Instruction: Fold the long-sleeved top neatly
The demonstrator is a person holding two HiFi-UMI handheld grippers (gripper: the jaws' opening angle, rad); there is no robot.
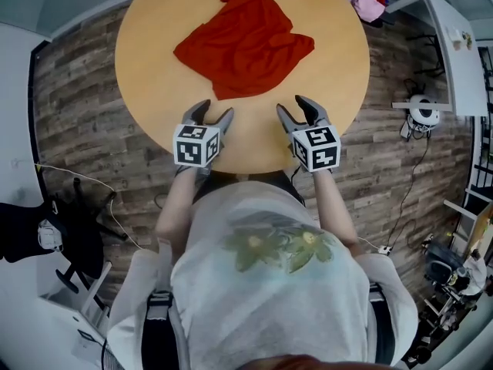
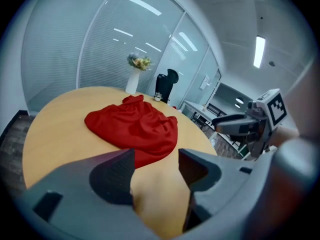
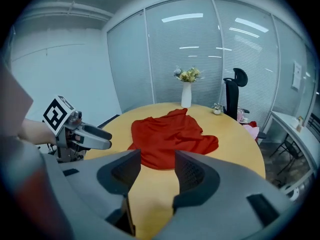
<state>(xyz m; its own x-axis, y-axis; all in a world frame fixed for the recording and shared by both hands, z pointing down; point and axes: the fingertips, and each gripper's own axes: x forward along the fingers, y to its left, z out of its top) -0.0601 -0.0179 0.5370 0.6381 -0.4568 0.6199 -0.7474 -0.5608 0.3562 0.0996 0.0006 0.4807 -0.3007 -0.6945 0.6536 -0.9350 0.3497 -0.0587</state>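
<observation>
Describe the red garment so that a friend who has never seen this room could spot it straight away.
Find the round wooden table by the glass wall. Toward its far side the long-sleeved top lies in a crumpled heap. It is the only bright red cloth on the tabletop; the white vase of flowers stands apart behind it, at the far edge.
</observation>
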